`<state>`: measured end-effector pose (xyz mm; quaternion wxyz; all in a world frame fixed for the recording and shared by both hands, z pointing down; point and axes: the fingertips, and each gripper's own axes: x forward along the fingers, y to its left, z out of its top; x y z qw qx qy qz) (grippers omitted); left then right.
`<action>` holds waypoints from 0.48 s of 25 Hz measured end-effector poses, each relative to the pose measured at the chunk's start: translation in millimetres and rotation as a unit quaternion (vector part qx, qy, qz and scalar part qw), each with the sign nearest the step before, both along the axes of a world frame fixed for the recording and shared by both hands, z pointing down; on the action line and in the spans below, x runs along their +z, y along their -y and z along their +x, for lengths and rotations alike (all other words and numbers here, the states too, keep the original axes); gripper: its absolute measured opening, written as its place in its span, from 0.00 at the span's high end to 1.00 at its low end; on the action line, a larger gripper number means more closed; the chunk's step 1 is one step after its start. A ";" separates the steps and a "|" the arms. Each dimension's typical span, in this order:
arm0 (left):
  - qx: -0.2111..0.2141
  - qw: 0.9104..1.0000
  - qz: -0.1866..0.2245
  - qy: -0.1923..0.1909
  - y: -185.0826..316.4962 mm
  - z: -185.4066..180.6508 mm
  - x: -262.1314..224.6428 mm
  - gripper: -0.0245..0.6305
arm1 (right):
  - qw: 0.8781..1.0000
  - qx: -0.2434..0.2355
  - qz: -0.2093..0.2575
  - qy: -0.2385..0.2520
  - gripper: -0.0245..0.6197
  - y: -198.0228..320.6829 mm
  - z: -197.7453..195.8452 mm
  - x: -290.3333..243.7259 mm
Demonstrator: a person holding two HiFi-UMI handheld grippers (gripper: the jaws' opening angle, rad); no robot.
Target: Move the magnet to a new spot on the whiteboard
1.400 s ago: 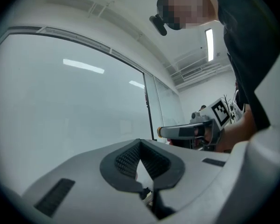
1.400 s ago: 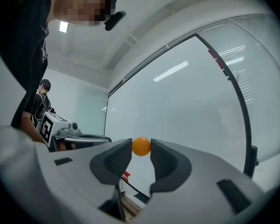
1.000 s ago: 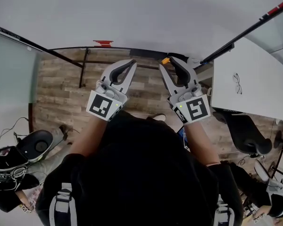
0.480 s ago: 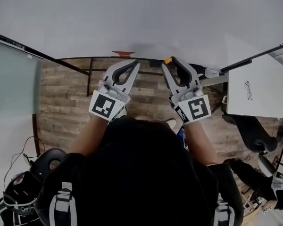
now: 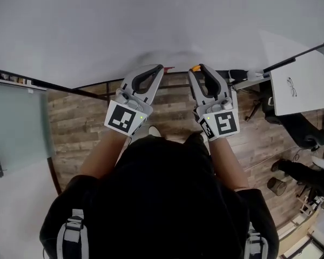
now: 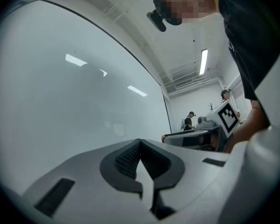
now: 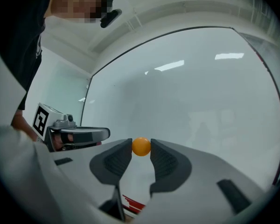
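Left gripper empty, right gripper holds magnet by whiteboard.
Left tongs pinched together on nothing; right tongs clamp the orange magnet at their 12 o'clock tips. Head view: magnet mostly hidden behind a jaw, board contact unclear. Red mark at 6 o'clock, cut off by jaws.

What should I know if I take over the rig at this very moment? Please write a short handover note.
Left gripper: shut, empty, beside the right one.
Right gripper: shut on the orange magnet, pinched at the jaw tips.
The whiteboard is straight ahead of both grippers. I cannot tell whether the magnet touches it.
Done: magnet gripped.
Left: set it on a new spot on the board, open the jaws, draw back.
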<state>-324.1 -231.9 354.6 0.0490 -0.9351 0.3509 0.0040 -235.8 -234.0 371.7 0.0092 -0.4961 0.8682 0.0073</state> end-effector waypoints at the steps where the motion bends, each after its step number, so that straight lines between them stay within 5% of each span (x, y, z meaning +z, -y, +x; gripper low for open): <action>1: 0.004 1.000 0.000 -0.002 2.6 -5.2 -1.8 0.96 | 1.000 0.017 0.001 -0.002 0.77 2.5 -3.2 -1.6; 12: -0.015 1.000 0.011 -0.020 41.8 -19.2 -0.9 0.96 | 0.993 0.115 0.007 -0.006 0.77 52.5 -11.6 -9.1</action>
